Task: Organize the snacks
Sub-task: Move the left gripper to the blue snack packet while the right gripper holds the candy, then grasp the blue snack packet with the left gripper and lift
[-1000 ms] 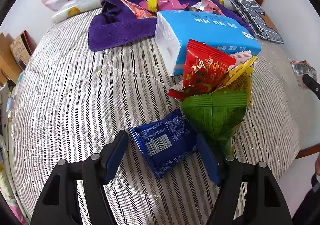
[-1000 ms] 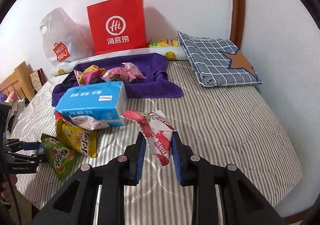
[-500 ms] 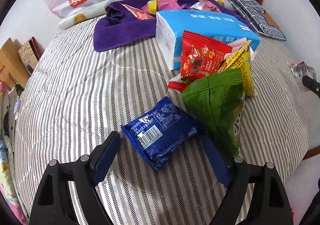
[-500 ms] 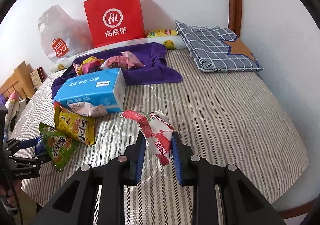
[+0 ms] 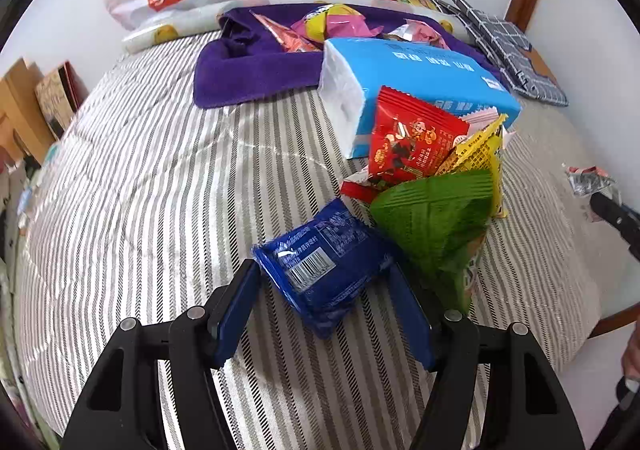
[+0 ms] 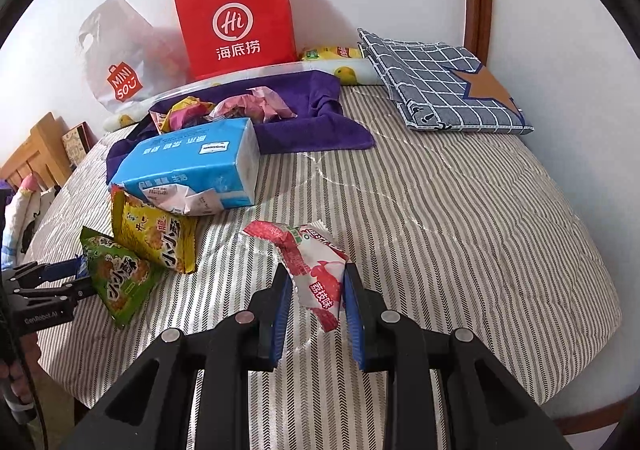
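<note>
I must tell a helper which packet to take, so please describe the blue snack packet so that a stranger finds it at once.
Start at the large light-blue tissue pack on the striped bed. Near its front corner lie red, yellow and green snack bags; beside the green bag lies the blue snack packet. It alone is dark blue with a white barcode, between the left gripper fingers.

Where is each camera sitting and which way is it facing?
Left wrist: on the left gripper, looking along its jaws at the blue snack packet between them; the right gripper's tip shows at the right edge.
Right wrist: on the right gripper, jaws closed on the red-and-white packet; the left gripper shows far left.
Shared: blue tissue pack, purple towel, red paper bag, striped bed.
</note>
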Action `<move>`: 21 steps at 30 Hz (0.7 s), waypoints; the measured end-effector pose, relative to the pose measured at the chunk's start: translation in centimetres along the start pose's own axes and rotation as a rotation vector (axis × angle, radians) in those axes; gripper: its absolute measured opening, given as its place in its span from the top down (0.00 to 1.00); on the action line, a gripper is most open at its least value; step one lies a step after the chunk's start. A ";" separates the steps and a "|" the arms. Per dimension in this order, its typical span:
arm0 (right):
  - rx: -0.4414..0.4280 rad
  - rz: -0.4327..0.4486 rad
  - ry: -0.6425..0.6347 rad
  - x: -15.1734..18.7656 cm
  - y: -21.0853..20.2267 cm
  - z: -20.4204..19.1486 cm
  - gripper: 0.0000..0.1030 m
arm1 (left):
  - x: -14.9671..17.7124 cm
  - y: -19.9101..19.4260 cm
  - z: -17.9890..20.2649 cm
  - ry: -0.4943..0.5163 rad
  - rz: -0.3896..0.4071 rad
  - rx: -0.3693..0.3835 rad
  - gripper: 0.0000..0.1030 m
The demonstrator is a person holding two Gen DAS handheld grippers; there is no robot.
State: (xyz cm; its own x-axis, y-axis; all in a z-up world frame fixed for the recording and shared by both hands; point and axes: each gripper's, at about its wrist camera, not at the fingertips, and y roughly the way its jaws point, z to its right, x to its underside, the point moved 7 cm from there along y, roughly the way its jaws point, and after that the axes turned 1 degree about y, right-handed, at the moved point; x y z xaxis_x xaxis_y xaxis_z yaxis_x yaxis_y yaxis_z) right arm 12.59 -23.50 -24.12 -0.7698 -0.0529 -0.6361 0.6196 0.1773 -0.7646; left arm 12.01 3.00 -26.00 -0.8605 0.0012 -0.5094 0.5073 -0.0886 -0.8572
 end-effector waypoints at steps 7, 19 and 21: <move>-0.001 -0.008 -0.006 0.1 0.2 -0.4 0.76 | 0.1 -0.1 -0.7 -0.024 -0.008 0.011 0.25; 0.000 -0.032 -0.020 0.6 0.6 -0.8 0.76 | -0.8 0.8 0.5 0.043 0.018 -0.040 0.34; 0.000 -0.037 -0.014 0.8 0.7 -0.7 0.76 | -0.7 0.6 0.6 0.045 0.022 -0.037 0.37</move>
State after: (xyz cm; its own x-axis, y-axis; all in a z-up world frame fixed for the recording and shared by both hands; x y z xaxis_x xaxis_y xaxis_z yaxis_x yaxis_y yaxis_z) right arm 12.35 -22.69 -25.07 -0.7902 -0.0735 -0.6084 0.5903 0.1754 -0.7879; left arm 12.90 2.36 -26.13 -0.8467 0.0449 -0.5302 0.5280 -0.0524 -0.8477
